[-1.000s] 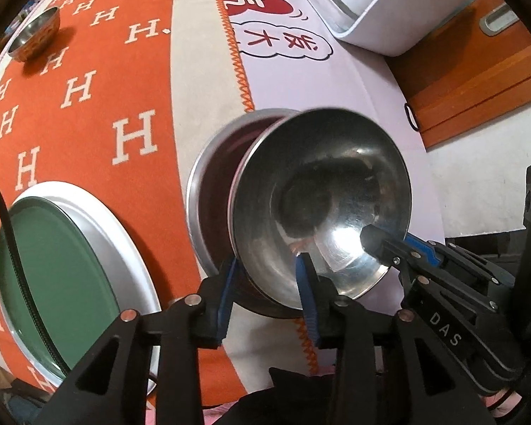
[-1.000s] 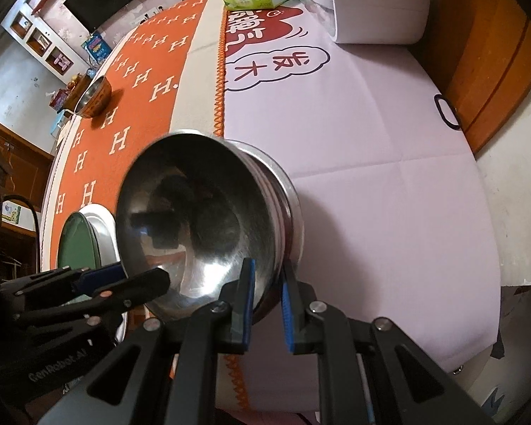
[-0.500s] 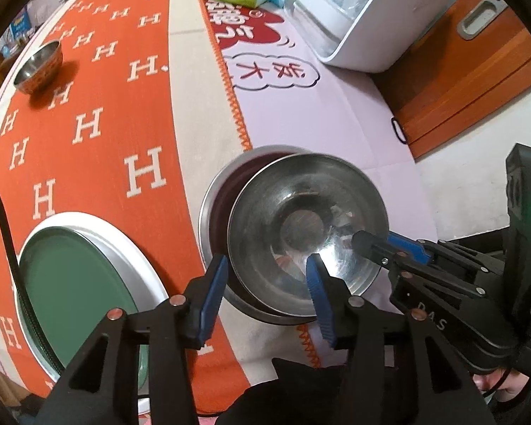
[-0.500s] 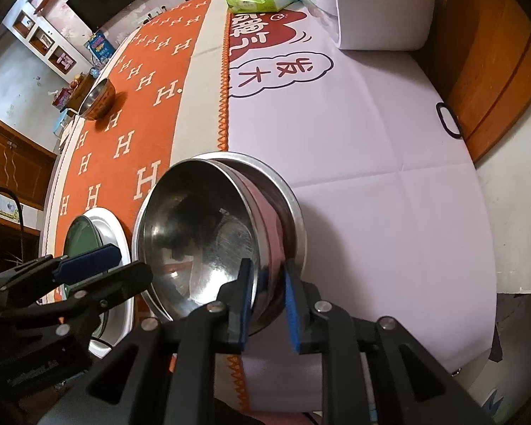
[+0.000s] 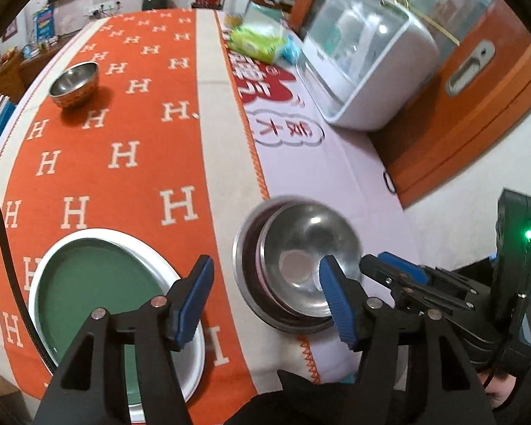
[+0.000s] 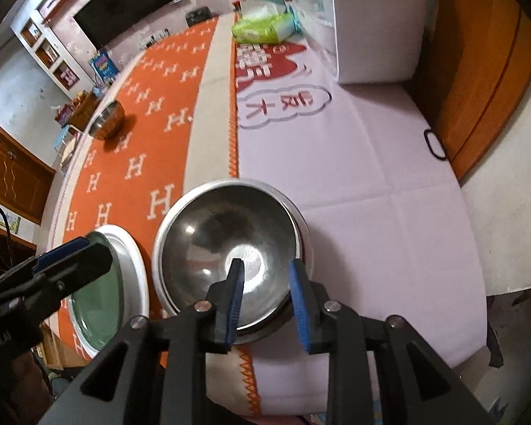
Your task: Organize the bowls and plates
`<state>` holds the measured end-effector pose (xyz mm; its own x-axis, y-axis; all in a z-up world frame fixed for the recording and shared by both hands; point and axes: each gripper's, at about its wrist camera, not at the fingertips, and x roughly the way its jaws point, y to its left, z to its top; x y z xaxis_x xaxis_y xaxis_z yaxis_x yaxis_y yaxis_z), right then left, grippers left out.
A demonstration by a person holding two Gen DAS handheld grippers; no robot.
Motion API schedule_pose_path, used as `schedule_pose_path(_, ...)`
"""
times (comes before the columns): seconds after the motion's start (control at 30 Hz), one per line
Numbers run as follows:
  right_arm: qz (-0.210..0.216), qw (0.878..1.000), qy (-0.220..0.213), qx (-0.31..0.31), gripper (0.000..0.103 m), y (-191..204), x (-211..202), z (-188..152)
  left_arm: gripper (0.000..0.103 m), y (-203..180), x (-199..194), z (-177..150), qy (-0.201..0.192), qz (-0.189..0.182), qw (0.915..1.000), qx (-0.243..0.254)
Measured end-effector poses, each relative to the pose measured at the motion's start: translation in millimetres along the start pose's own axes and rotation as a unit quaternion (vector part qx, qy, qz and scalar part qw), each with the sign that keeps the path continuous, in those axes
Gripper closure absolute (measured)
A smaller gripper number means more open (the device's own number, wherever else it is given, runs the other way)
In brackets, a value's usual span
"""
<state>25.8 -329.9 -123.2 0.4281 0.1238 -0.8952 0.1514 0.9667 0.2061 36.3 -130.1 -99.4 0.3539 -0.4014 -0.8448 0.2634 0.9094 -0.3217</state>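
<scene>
Right claw (image 6: 267, 297) has let go of steel bowl (image 6: 226, 255), pads now apart. Left claw (image 5: 263, 297) also spread wide and pulled back. Bowl sits nested in metal dish (image 5: 246, 283) just ahead of both claws (slightly off-centre). Stacking step looks done; far bowl (image 5: 75, 84) on desk (image 5: 336, 163) likely next.

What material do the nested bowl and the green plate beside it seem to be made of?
Nested bowl: most likely stainless steel, polished; it mirrors the room and shows bright highlights.
Green plate: unclear, maybe enamel or melamine; it has a smooth, glossy green centre, a white rim and soft reflections.
</scene>
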Motion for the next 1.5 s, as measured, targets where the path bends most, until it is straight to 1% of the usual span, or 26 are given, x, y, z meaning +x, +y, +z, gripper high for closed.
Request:
schedule_pose_path(0.03,0.002,1.000,-0.008,-0.002,0.077,3,-3,0,0.042,5,-5,1,-0.010,-0.003,0.9999,-0.004)
schedule_pose_path(0.13,0.010,0.999,-0.035,-0.007,0.077,13,-15,1,0.037,17,-17,3,-0.031,-0.003,0.9995,-0.008)
schedule_pose_path(0.2,0.021,0.998,-0.059,-0.007,0.077,22,-23,3,0.036,25,-25,4,-0.041,-0.003,0.9991,-0.007)
schedule_pose_path(0.3,0.040,0.995,-0.086,-0.002,0.076,36,-30,5,0.034,41,-38,5,-0.051,0.003,0.9987,-0.006)
schedule_pose_path(0.4,0.058,0.993,-0.107,-0.005,0.075,58,-33,6,0.028,65,-53,7,-0.061,0.018,0.9980,-0.003)
schedule_pose_path(0.47,0.065,0.991,-0.118,-0.010,0.073,75,-34,8,0.026,81,-61,8,-0.062,0.023,0.9978,-0.008)
schedule_pose_path(0.53,0.069,0.989,-0.128,-0.014,0.066,91,-33,9,0.025,99,-69,10,-0.061,0.030,0.9976,-0.014)
schedule_pose_path(0.7,0.080,0.986,-0.144,-0.040,0.062,135,-29,9,0.023,142,-86,17,-0.065,0.044,0.9967,-0.022)
schedule_pose_path(0.83,0.082,0.984,-0.152,-0.053,0.051,163,-26,9,0.022,181,-100,25,-0.066,0.046,0.9961,-0.036)
schedule_pose_path(0.93,0.078,0.982,-0.159,-0.059,0.047,184,-24,13,0.022,208,-109,33,-0.066,0.051,0.9958,-0.039)
schedule_pose_path(1.07,0.082,0.981,-0.165,-0.059,0.046,210,-21,28,0.022,241,-124,47,-0.070,0.060,0.9951,-0.035)
schedule_pose_path(1.23,0.073,0.978,-0.182,-0.070,0.044,241,-19,51,0.021,278,-141,72,-0.077,0.084,0.9933,-0.019)
schedule_pose_path(1.37,0.067,0.974,-0.204,-0.068,0.042,264,-15,74,0.020,311,-156,92,-0.088,0.085,0.9923,-0.020)
schedule_pose_path(1.5,0.059,0.973,-0.213,-0.068,0.042,281,-8,97,0.020,338,-166,117,-0.091,0.090,0.9917,-0.014)
